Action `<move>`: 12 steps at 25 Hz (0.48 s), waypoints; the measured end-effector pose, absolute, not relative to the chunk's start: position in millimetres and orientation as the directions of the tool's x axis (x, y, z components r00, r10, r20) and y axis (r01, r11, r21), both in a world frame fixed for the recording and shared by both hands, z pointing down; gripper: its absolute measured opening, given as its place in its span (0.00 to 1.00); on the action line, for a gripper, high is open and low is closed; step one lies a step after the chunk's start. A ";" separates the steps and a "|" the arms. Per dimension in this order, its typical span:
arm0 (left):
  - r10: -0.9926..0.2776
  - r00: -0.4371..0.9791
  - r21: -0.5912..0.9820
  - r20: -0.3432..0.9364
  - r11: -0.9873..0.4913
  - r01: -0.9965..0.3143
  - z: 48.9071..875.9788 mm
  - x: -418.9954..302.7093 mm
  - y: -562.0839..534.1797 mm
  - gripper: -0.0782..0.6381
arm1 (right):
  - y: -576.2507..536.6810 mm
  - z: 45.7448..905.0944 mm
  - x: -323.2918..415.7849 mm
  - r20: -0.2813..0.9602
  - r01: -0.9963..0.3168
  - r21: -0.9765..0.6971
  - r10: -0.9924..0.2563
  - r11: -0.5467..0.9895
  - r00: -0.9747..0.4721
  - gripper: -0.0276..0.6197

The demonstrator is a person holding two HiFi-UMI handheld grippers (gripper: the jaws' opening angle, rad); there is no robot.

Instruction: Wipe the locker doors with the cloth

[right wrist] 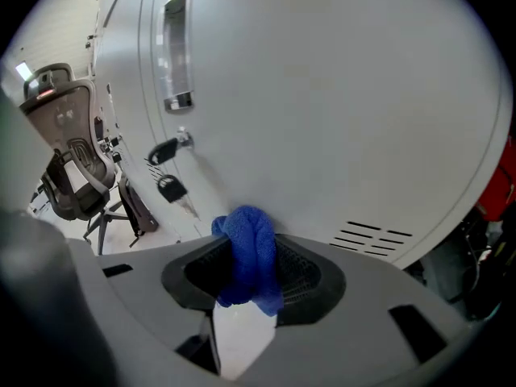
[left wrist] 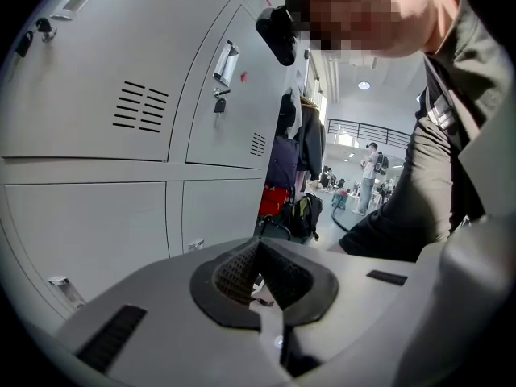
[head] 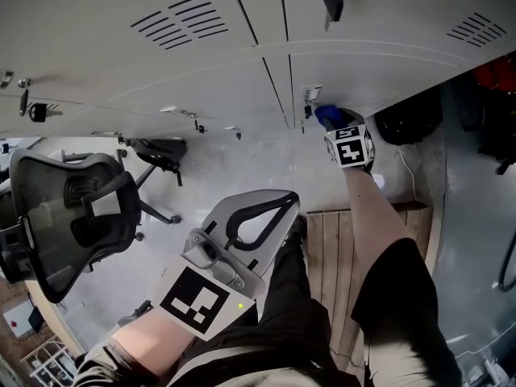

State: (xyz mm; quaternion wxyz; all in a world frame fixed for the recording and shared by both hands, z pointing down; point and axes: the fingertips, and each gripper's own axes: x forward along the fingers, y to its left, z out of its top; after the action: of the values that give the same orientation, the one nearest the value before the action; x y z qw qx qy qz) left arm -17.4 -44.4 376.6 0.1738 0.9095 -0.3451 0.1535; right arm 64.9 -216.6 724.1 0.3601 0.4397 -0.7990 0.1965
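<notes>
Cloth (head: 329, 116), blue and bunched, shows in the head view at the tip of the right gripper (head: 349, 147). It sits low against the grey locker doors (head: 201, 63), just beside a small latch. The left gripper (head: 242, 232) hangs well apart from the doors, over the person's leg. An office chair (head: 76, 216) stands off to the left, and a key (head: 331, 0) dangles from a door higher up.

In the left gripper view, the left gripper (left wrist: 260, 268) has its jaws pressed together with nothing between them. It points along the locker row (left wrist: 89, 208) and does no work. Keeping it clear of the doors seems sensible.

In the right gripper view, the right gripper (right wrist: 251, 272) pinches the cloth (right wrist: 248, 252) mid-bundle. A rounded wad stands proud of the jaws toward the door panel (right wrist: 339, 119). Whether the wad actually touches the metal cannot be told.

To wipe well, the wad probably needs pressing until it flattens, so fabric rather than jaw plastic meets the paint. Steady, overlapping strokes across the panel should follow. A firm pinch matters, since a dragged cloth may pull out.

The hanging keys (right wrist: 169, 188) and the handle (right wrist: 177, 47) lie to the left, and the vent slots (right wrist: 371, 236) below right. Strokes likely need to skirt these, as the loose cloth could snag there.
</notes>
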 end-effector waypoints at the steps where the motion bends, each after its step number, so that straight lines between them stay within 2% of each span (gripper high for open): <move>1: -0.571 0.717 0.211 0.400 -0.704 -0.678 377.2 -15.6 -44.1 0.12 | -218.1 725.0 77.0 0.755 -0.851 0.012 -0.563 0.525 -0.337 0.28; 12: -0.540 0.737 0.193 0.406 -0.738 -0.647 373.1 16.0 -46.3 0.12 | -234.0 724.8 173.7 0.773 -0.895 0.100 -0.600 0.435 -0.205 0.28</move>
State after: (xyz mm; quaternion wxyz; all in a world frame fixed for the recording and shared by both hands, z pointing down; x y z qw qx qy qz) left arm 16.0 -46.3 373.1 0.1628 0.9176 -0.3235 0.1636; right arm 173.7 -234.0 724.8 0.3881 0.4967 -0.7527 0.1899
